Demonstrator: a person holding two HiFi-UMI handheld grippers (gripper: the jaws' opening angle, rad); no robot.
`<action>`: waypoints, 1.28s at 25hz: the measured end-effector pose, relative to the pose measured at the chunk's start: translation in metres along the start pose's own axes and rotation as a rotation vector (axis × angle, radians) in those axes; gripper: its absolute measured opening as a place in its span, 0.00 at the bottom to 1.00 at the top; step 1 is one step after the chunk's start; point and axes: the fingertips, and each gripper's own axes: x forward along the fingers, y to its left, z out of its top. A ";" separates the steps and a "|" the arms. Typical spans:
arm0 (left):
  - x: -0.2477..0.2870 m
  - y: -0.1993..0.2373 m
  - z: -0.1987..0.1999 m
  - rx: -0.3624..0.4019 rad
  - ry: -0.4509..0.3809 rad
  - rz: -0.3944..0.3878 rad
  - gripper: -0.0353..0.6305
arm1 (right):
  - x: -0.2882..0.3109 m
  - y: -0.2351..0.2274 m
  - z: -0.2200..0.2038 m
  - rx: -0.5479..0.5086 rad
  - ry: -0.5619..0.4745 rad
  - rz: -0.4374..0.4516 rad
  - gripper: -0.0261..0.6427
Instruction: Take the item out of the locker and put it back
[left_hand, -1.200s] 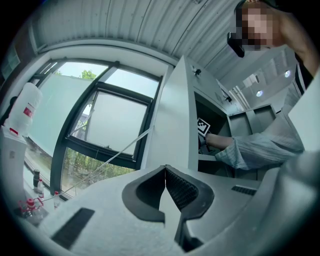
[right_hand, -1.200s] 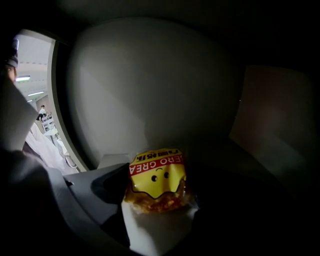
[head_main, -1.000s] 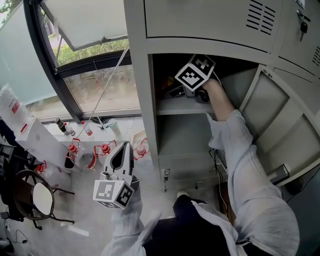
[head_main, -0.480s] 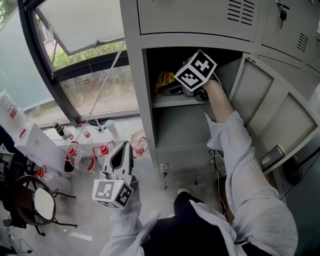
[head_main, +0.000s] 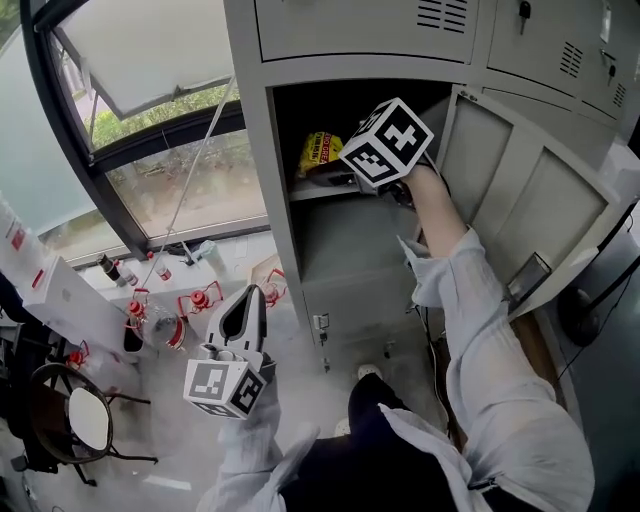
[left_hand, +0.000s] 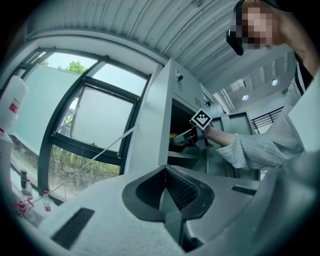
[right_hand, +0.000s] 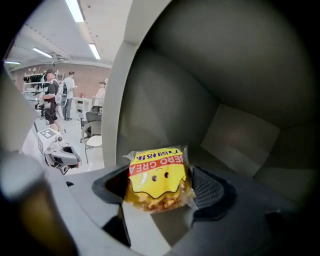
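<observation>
Right gripper (right_hand: 157, 190) has its jaws about halfway apart and pressed on both sides of the yellow snack packet (right_hand: 156, 179). The packet is at the front edge of the locker's (head_main: 250, 150) shelf (head_main: 303, 192), near the left wall, while the left gripper (left_hand: 165, 192), jaws together and empty, hangs low outside. It looks light, soft and crinkly, with slippery film and crushable contents, so a gentle hold across the middle should suit it.

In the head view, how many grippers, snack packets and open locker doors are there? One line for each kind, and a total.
Grippers: 2, left gripper and right gripper
Snack packets: 1, yellow snack packet
Open doors: 1, locker door
Total: 4
</observation>
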 end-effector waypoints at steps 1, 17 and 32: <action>0.000 -0.002 -0.001 -0.002 0.001 -0.008 0.06 | -0.005 0.001 -0.001 0.005 -0.010 -0.018 0.59; 0.016 -0.031 -0.015 -0.038 0.006 -0.081 0.06 | -0.090 0.031 -0.004 0.079 -0.254 -0.254 0.59; 0.031 -0.052 -0.040 -0.064 0.041 -0.126 0.06 | -0.143 0.095 -0.058 0.180 -0.406 -0.380 0.59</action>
